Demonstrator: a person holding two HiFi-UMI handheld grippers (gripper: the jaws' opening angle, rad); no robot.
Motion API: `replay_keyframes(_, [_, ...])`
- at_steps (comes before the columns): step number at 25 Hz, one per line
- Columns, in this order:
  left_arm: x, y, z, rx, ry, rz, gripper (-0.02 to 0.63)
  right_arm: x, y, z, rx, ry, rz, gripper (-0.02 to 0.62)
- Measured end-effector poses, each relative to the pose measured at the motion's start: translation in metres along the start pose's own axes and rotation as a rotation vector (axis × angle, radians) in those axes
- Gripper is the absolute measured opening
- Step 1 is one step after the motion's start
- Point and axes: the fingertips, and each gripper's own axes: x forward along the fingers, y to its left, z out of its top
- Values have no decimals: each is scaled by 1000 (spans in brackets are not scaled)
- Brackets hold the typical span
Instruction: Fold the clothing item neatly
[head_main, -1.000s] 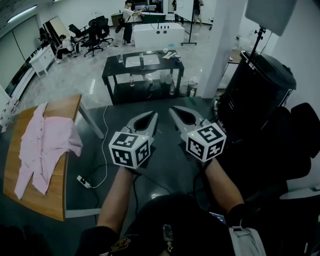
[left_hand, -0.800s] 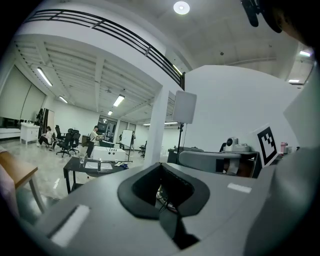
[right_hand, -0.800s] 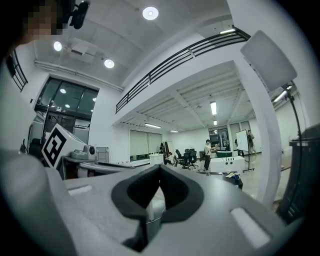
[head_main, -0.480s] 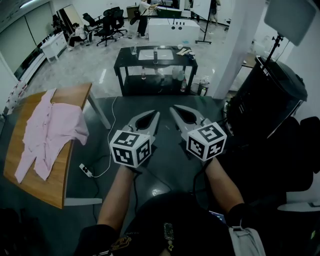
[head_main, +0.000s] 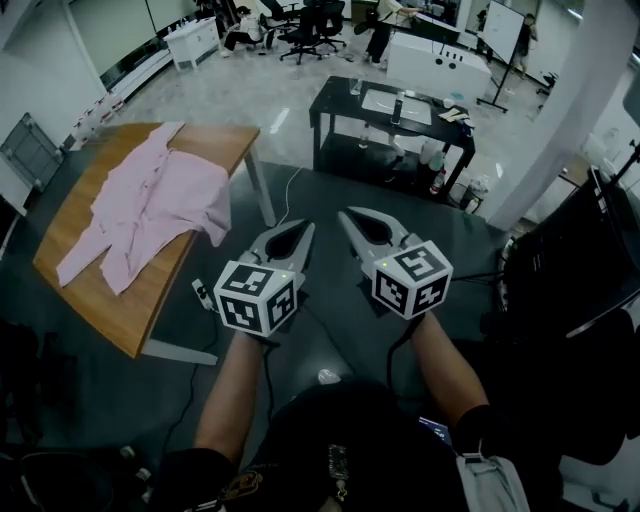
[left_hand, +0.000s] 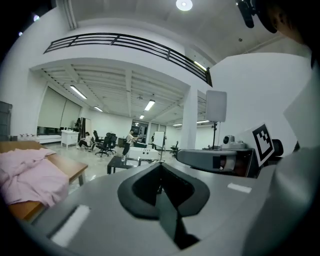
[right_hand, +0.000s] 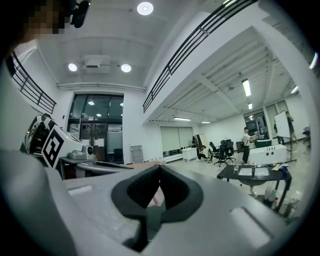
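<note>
A crumpled pink shirt (head_main: 150, 205) lies on a wooden table (head_main: 90, 290) at the left of the head view; the shirt (left_hand: 27, 175) also shows at the left of the left gripper view. Both grippers are held level in mid-air, side by side, well to the right of the table. My left gripper (head_main: 308, 229) is shut with nothing in it, its tips meeting (left_hand: 160, 164). The right gripper (head_main: 345, 215) is shut and empty as well (right_hand: 159, 167). Neither touches the shirt.
A black table (head_main: 395, 125) with bottles and papers stands ahead. A white cable and power strip (head_main: 203, 292) trail on the dark floor by the wooden table's leg. Black equipment (head_main: 580, 290) is at the right. Office chairs and people are far back.
The view has swung left: the wooden table with the pink shirt now sits nearer and closer to the grippers. Both grippers stay shut and side by side.
</note>
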Motion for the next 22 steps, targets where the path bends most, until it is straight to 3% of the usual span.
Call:
replay_keyframes(13, [-100,120,-24,-78,7,425,8,115,91,-17,3,46,384,3])
replay_keyframes(22, [-155,163,-47,-134,29,675,8,166,122,-48,22,114,573,3])
